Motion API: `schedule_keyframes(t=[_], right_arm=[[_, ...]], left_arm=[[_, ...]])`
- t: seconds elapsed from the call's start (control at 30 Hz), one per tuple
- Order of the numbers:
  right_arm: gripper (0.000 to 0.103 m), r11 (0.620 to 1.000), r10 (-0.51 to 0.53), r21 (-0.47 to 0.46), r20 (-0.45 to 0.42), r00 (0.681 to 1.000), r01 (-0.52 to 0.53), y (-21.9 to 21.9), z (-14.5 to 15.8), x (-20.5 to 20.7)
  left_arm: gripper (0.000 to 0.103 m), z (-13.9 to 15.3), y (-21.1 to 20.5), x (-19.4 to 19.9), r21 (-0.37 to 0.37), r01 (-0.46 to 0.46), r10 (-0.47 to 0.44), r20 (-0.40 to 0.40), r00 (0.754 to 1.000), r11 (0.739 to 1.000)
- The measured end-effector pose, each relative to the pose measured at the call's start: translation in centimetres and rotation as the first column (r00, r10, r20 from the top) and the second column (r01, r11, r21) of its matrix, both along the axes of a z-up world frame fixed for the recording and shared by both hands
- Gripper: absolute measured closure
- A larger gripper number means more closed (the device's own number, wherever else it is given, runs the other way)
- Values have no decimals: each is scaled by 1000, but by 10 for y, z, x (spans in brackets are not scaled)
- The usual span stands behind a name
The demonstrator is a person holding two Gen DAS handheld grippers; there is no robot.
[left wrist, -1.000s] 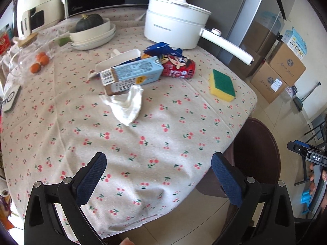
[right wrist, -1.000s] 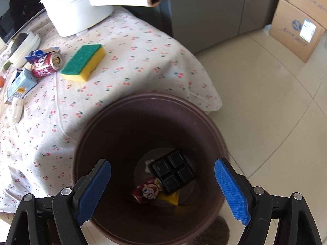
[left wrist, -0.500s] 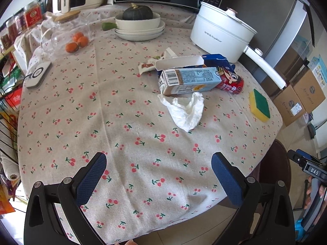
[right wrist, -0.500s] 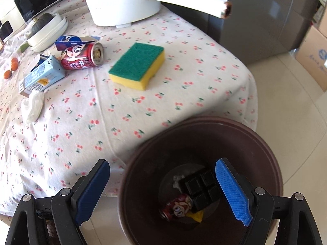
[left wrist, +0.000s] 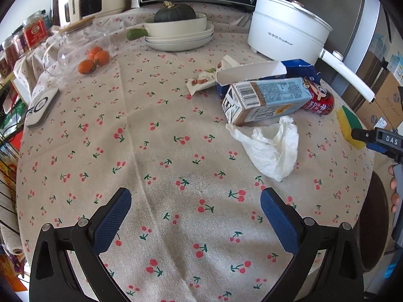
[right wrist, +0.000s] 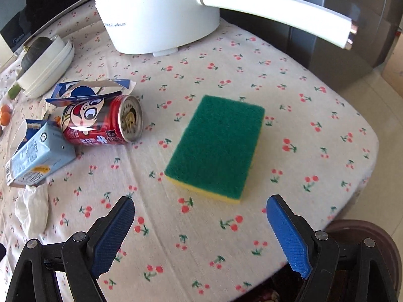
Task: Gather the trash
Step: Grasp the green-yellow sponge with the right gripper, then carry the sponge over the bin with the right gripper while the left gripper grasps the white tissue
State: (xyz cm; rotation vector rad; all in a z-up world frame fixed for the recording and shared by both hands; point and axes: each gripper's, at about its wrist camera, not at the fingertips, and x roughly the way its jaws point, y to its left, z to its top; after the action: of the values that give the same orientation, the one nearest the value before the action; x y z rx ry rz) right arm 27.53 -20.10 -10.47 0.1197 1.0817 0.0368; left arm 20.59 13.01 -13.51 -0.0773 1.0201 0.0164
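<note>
On the cherry-print tablecloth lie a crumpled white tissue (left wrist: 270, 148), a light-blue carton (left wrist: 264, 102) on its side, a red drink can (right wrist: 100, 123), a torn blue box (left wrist: 254, 71) and a small snack wrapper (left wrist: 201, 81). My left gripper (left wrist: 195, 216) is open over bare cloth, short of the tissue. In the right wrist view the carton (right wrist: 37, 154) and tissue (right wrist: 32, 207) sit at the left. My right gripper (right wrist: 200, 235) is open and holds nothing, just short of the green-and-yellow sponge (right wrist: 216, 146). The brown bin's rim (right wrist: 365, 231) shows beside the table's edge.
A white electric pot (left wrist: 287, 31) with a long handle (right wrist: 277, 10) stands at the back. Stacked white dishes with a dark squash (left wrist: 176, 21), oranges (left wrist: 93, 59) beside a glass jar, a white device (left wrist: 41, 108), a microwave and cardboard boxes (left wrist: 382, 100) are around.
Both grippers have moved from the bin side to over the table. The right view left the bin's inside and now faces the sponge. The left view shifted so the trash lies to the right.
</note>
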Motion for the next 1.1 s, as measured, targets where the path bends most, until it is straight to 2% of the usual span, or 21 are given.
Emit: schedule_keyframes(t=[0.07, 0.13, 0.2, 0.23, 0.33, 0.43, 0.57, 0.63, 0.7, 0.77, 0.87, 0.97, 1.1], right_arm=[[14, 1000, 4, -17, 1, 1000, -4, 7, -7, 7], [13, 999, -4, -54, 3, 1000, 4, 13, -12, 14], [11, 997, -22, -68, 8, 1000, 23, 15, -16, 18], [11, 997, -35, -66, 11, 999, 36, 14, -18, 19], [11, 996, -75, -42, 19, 997, 76, 7, -22, 22], [12, 990, -129, -58, 23, 991, 130, -5, -24, 26], [14, 987, -155, -43, 32, 987, 157, -17, -27, 27], [18, 990, -135, -26, 46, 990, 136, -19, -24, 26], [36, 996, -91, 2, 55, 994, 91, -17, -21, 23], [37, 998, -62, -22, 47, 997, 63, -11, -18, 21], [39, 999, -33, -8, 46, 998, 34, -11, -8, 10], [39, 1000, -16, -13, 59, 998, 16, -14, 8, -5], [39, 1000, 3, -26, 76, 997, -1, -21, 28, -26]], left_arm=[[0, -19, 2, 2, 28, 7, -5, -48, 999, 1000], [0, -22, -4, -4, 112, 58, -62, 35, 997, 992], [0, -25, -6, -8, 92, 103, -111, 80, 991, 990], [0, -26, -4, -8, 63, 90, -95, 91, 991, 994], [0, -27, -7, -8, 72, 80, -87, 93, 992, 994], [0, -28, -8, -9, 76, 64, -72, 101, 992, 995], [0, -27, -11, -12, 76, 50, -57, 103, 993, 996], [0, -26, -11, -11, 76, 43, -51, 103, 993, 996], [0, -26, -12, -11, 78, 39, -47, 102, 994, 996], [0, -25, -12, -11, 77, 41, -48, 91, 995, 996], [0, -23, -14, -11, 67, 56, -59, 45, 997, 996], [0, -19, -24, -14, 35, 118, -119, 2, 993, 992], [0, -2, -50, -18, 43, 189, -190, 43, 981, 981]])
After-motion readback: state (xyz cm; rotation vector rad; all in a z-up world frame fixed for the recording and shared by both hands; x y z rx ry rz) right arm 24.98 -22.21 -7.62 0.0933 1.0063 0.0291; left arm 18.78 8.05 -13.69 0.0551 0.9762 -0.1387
